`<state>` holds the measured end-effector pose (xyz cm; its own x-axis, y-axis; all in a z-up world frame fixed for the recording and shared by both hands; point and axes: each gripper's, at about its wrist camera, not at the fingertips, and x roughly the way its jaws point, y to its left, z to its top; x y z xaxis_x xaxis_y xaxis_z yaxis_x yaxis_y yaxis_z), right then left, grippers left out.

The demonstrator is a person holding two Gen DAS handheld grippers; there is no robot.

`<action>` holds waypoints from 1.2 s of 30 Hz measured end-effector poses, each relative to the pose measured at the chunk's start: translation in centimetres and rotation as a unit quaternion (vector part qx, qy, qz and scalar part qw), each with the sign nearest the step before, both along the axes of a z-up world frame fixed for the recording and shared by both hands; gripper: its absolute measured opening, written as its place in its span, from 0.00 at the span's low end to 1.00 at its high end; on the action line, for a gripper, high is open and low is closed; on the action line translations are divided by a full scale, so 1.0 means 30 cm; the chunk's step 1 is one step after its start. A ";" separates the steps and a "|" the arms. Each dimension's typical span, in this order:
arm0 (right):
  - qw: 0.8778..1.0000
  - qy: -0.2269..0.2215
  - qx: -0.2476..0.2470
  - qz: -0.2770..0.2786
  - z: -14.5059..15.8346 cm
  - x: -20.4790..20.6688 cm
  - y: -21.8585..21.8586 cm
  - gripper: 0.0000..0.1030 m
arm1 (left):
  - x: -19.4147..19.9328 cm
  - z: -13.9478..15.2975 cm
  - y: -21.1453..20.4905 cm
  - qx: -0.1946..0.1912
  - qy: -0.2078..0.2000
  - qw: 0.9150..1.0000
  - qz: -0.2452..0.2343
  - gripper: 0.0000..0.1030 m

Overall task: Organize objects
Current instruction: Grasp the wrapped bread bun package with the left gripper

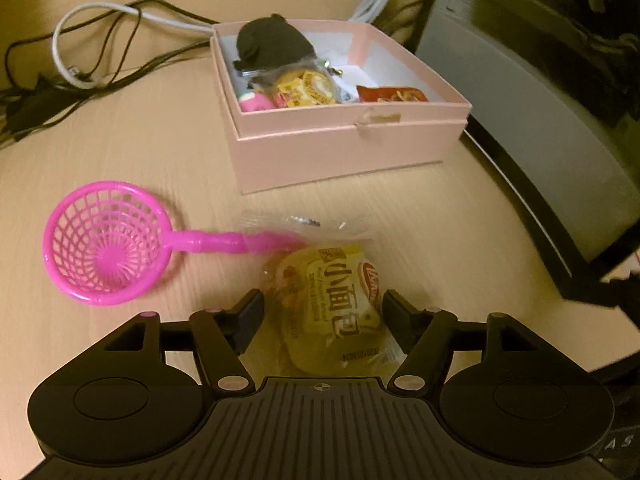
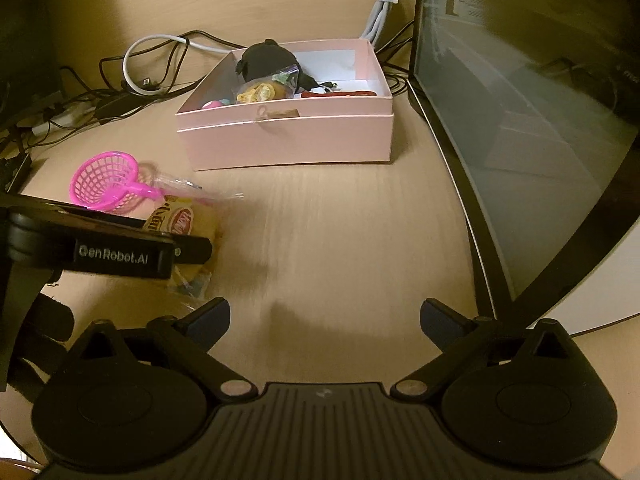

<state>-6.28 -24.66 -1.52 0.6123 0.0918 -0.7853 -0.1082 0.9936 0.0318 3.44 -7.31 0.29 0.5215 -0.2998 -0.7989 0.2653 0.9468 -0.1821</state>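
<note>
Straddling the wrapped bun at bottom centre, our left gripper stands parted, pads not pressing. Its slippery wrapper overlaps the pink strainer, which we might drag along. Low in the right view, our right gripper gapes empty; the pink box waits at upper centre.

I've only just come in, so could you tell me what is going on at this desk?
A person is tidying small items into the pink box with two handheld grippers. The left gripper is open around a wrapped bread bun lying on the desk, its pads not pressing on it. A pink toy strainer lies beside the bun, also still outside. The right gripper is open and empty over bare desk. The box already holds another bun, a black plush and a red packet.
</note>
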 end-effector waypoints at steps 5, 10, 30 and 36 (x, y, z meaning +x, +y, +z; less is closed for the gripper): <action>1.000 0.006 -0.001 -0.001 -0.012 0.003 0.006 0.98 | 0.003 -0.005 0.012 -0.013 -0.010 1.000 0.002 0.66; 1.000 0.006 -0.007 0.009 -0.011 0.004 0.027 0.98 | -0.008 0.008 0.046 -0.030 0.005 0.999 0.022 0.58; 0.993 -0.014 -0.007 0.115 0.029 0.160 0.272 1.00 | -0.195 0.087 0.565 -0.079 -0.017 0.964 0.254 0.56; 0.988 -0.018 -0.021 0.151 0.023 0.184 0.357 1.00 | -0.239 0.105 0.650 -0.080 -0.024 0.953 0.292 0.56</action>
